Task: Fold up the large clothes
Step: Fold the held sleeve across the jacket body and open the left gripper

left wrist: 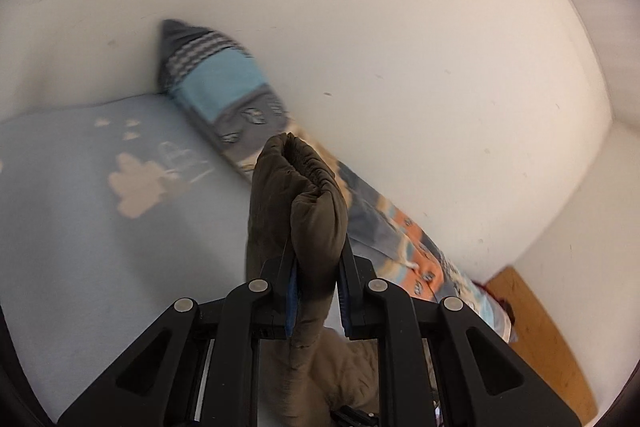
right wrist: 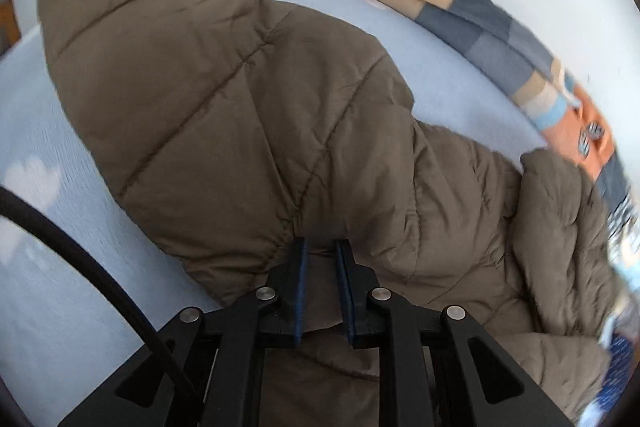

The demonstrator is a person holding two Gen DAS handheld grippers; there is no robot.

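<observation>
Pale blue bedding (left wrist: 72,227) with cloud prints covers the bed, bounded on the far side by a patchwork bolster (left wrist: 224,87) against a white wall. The brown quilted jacket (right wrist: 240,99) lies spread on the bed. The left gripper (left wrist: 316,291) is clamped on the elasticated sleeve cuff (left wrist: 298,163), raised; the right gripper (right wrist: 322,287) pinches a jacket edge. Judged step: folding the sleeve inward. Next, lay the cuff across the body. No legible writing appears.
</observation>
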